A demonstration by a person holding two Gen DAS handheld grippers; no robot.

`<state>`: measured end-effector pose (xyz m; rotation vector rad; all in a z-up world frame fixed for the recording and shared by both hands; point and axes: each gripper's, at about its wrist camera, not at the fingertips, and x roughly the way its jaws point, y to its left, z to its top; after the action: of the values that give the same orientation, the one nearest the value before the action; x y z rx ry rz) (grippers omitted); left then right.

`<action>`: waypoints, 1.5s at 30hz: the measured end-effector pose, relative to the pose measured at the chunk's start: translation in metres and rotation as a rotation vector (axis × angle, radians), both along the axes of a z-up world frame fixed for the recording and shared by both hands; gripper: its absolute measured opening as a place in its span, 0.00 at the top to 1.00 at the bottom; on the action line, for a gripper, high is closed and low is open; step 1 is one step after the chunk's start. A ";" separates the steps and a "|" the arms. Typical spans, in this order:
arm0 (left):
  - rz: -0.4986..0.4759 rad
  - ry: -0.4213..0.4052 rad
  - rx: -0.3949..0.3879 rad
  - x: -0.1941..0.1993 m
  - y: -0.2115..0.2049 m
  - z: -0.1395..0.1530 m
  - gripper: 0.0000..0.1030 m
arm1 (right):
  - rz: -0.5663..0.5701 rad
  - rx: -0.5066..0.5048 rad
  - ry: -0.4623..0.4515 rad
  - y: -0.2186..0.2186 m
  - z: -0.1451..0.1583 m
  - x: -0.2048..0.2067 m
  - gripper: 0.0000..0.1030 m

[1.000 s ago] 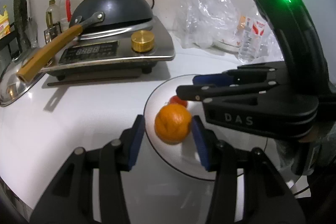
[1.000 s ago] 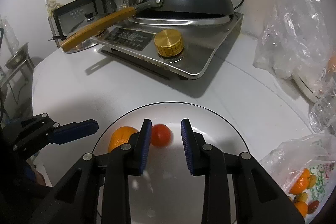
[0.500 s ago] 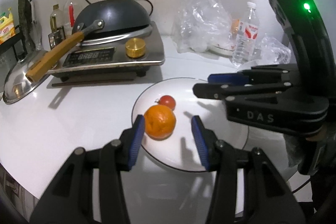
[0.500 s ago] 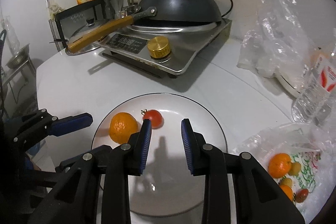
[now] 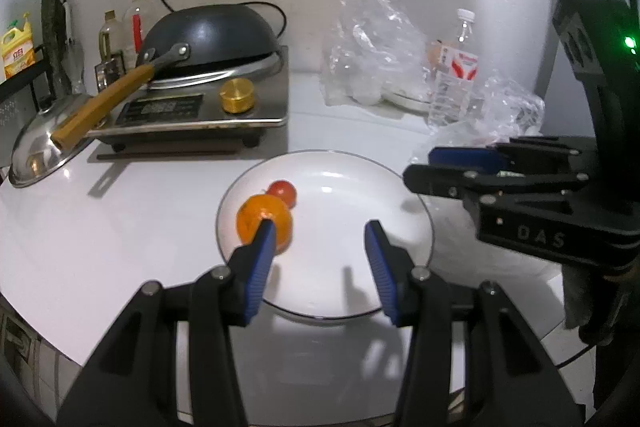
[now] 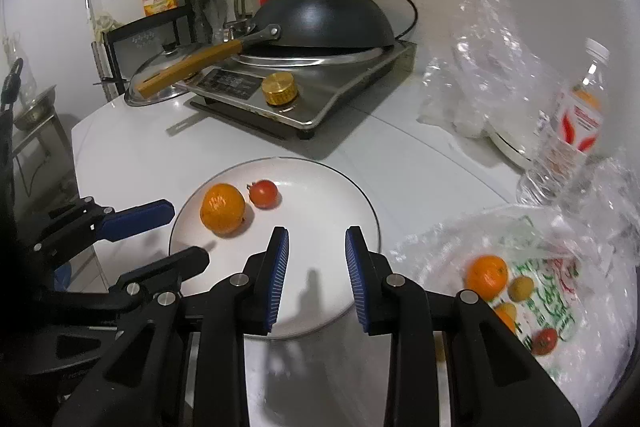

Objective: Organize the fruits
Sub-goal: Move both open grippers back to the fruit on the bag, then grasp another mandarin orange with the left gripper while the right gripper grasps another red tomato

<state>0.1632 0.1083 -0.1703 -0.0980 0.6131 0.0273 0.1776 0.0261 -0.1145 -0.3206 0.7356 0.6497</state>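
On the white bench, the left tongs are hanging moderately wide and holding nothing above the near rim of the white plate; an orange and a small tomato are sitting side by side on the plate's left part, likely grouped there to leave room. The right tongs are hovering narrow and bare between the plate and the plastic bag; more fruit is waiting inside the bag, probably the next source.
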 end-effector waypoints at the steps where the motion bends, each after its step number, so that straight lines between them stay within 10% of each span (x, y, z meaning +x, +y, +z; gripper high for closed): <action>1: -0.001 -0.002 0.001 0.000 -0.003 0.000 0.54 | -0.005 0.001 -0.001 -0.005 0.000 -0.001 0.70; 45: -0.180 0.056 0.080 0.033 -0.168 -0.009 0.36 | -0.193 0.092 0.039 -0.187 -0.021 0.004 0.69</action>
<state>0.1960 -0.0599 -0.1795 0.0363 0.6743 -0.1202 0.1812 -0.1606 -0.1357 -0.1499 0.7607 0.5059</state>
